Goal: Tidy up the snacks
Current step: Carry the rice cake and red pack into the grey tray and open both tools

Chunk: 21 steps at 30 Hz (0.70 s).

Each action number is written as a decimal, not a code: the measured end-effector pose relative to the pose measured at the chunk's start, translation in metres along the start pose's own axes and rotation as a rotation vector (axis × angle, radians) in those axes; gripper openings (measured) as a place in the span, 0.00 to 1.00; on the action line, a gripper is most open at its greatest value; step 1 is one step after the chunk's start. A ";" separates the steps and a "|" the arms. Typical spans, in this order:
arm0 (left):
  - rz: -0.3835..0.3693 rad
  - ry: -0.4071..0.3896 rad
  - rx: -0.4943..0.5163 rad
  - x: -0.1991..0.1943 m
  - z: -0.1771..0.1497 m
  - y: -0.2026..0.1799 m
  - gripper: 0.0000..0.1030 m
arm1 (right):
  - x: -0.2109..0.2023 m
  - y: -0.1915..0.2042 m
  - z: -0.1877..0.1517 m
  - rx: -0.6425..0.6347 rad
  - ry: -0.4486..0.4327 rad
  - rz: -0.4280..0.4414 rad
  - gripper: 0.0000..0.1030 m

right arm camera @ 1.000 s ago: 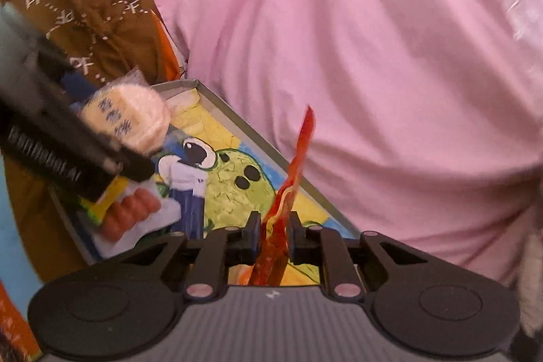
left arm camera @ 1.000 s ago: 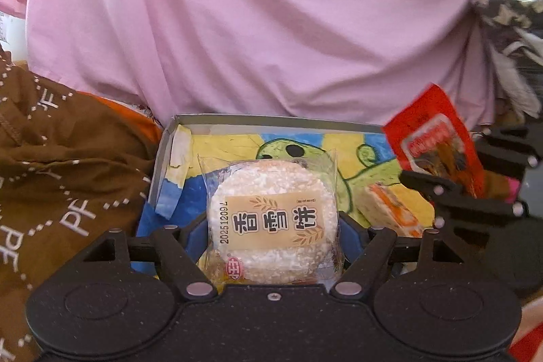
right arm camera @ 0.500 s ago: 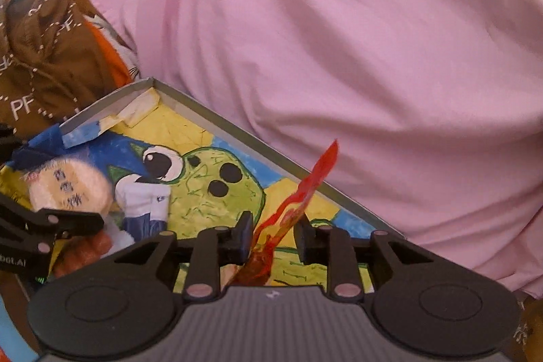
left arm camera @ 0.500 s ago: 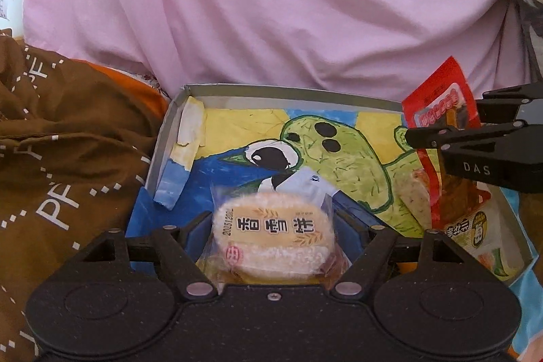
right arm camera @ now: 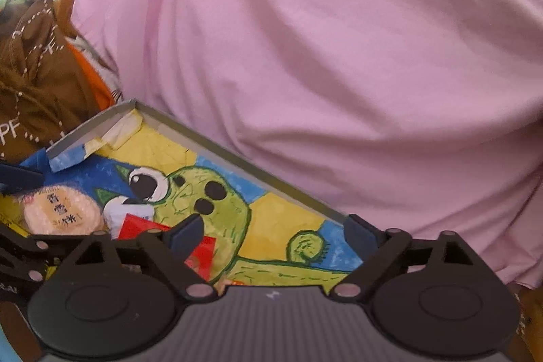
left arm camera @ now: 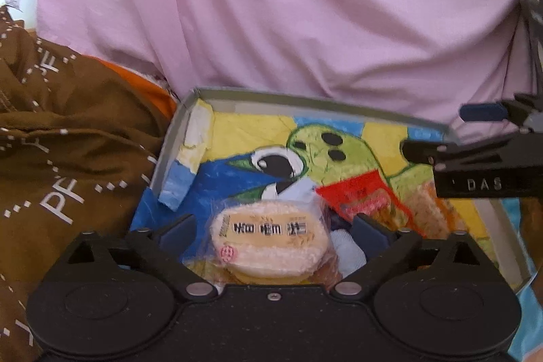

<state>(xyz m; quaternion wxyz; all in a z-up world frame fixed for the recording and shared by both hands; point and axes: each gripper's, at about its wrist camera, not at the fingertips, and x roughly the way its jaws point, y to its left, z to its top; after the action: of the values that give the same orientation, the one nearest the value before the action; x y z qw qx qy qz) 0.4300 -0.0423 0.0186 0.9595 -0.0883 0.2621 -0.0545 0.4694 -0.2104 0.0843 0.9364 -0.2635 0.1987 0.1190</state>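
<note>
A round rice cracker in clear wrap [left arm camera: 268, 240] lies in the near part of a shallow grey box [left arm camera: 305, 100] lined with a painted green cartoon creature. My left gripper [left arm camera: 273, 228] is open, its blue pads standing apart on either side of the cracker. A red snack packet [left arm camera: 363, 192] lies flat in the box just right of the cracker. In the right wrist view the right gripper [right arm camera: 271, 233] is open wide over the box [right arm camera: 237, 155], the red packet [right arm camera: 142, 229] partly behind its left finger and the cracker [right arm camera: 61, 216] further left.
A large pink cloth [left arm camera: 288, 5] rises right behind the box. Brown printed fabric [left arm camera: 68, 158] over orange cloth lies along the box's left side. Other snack packets [left arm camera: 420, 209] rest in the box's right and front parts. The right gripper's fingers [left arm camera: 424, 151] hover over the box's far right corner.
Both grippers have opened. The cracker left the left gripper's grip and lies in the box. The red packet, held upright before, dropped flat beside it.
</note>
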 end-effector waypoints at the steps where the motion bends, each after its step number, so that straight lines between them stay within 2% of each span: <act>1: 0.002 -0.016 -0.010 -0.004 0.001 0.000 0.99 | -0.004 -0.002 0.000 0.009 -0.013 -0.009 0.96; 3: 0.003 -0.043 -0.027 -0.010 0.004 0.001 0.99 | -0.013 -0.005 -0.002 0.031 -0.046 -0.023 0.99; 8: 0.018 -0.104 -0.049 -0.032 0.011 0.002 0.99 | -0.042 -0.006 -0.006 0.082 -0.117 -0.040 1.00; 15: 0.031 -0.166 -0.024 -0.076 0.016 0.007 0.99 | -0.095 0.002 -0.009 0.151 -0.180 -0.045 1.00; 21: 0.056 -0.203 -0.011 -0.122 0.005 0.011 0.99 | -0.145 0.018 -0.016 0.177 -0.224 -0.026 1.00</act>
<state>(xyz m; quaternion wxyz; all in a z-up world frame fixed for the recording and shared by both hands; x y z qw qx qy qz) 0.3288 -0.0123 0.0802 0.9817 -0.0912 0.1662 -0.0168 0.3292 -0.2208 0.1265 0.9738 -0.1673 0.0992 0.1174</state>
